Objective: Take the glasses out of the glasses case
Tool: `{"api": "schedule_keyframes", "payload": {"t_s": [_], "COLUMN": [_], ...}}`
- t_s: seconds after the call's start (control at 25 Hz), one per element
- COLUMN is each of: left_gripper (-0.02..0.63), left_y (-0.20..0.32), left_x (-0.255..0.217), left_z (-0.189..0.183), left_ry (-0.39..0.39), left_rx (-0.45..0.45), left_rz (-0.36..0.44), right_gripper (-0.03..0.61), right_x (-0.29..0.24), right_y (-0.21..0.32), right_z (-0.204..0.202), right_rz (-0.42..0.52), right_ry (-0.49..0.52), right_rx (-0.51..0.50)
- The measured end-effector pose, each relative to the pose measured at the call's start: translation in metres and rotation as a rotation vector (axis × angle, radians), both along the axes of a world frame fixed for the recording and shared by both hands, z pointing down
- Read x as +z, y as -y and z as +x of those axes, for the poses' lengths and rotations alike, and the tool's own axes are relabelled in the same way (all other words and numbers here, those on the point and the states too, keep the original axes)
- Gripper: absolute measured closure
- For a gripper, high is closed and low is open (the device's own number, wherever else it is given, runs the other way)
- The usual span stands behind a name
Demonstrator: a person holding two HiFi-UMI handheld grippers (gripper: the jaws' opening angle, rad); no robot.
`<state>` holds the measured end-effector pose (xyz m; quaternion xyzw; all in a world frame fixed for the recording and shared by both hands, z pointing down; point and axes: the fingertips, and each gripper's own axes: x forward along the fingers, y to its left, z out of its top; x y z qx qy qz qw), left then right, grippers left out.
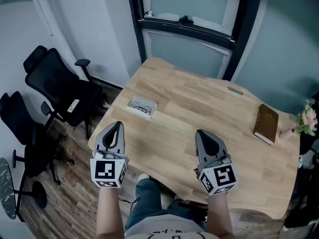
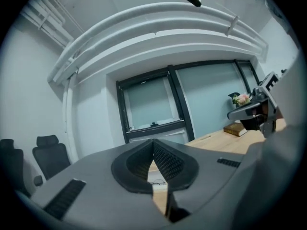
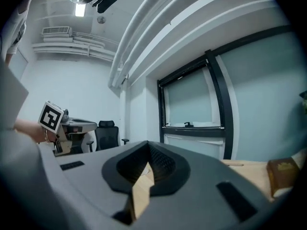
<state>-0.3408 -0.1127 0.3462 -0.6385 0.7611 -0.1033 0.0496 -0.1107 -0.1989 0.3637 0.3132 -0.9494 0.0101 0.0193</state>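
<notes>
Glasses (image 1: pixel 140 107) lie in an open white case (image 1: pixel 152 104). The case sits on the wooden worktop (image 1: pixel 199 108), close to its left edge. The lid is off, so the glasses can be seen inside. Nothing touches the case.

The left gripper (image 1: pixel 117 127) is over the near left side of the worktop. It points toward the case but is well apart from it. Its jaws are squeezed tight together with nothing in them.

The right gripper (image 1: pixel 201 133) is over the near middle of the worktop, far from the case. Its jaws are pressed together too, and it holds nothing.

A brown book (image 1: pixel 266 124) lies flat near the right edge of the worktop. Pink flowers (image 1: pixel 306 117) are just beside the book, at the very edge. Two black chairs (image 1: pixel 55 91) stand on the floor to the left of the worktop.
</notes>
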Motion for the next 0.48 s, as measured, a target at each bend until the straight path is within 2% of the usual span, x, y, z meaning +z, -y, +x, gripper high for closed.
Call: {"api": "schedule_keyframes", "payload": {"t_s": [0.32, 0.48], "left_gripper": [0.597, 0.597], "left_y": [0.074, 0.105], "left_x": [0.023, 0.036], "left_z": [-0.079, -0.104], "left_ry": [-0.035, -0.06], "left_rx": [0.224, 0.335], "left_rz": [-0.056, -0.081], "right_gripper": [0.569, 0.569], "right_x": [0.002, 0.001], "right_y": [0.022, 0.029], "right_z": [-0.073, -0.099], "right_rz": [0.015, 0.032], "right_ry": [-0.073, -0.12], "right_rx": [0.195, 0.28]}}
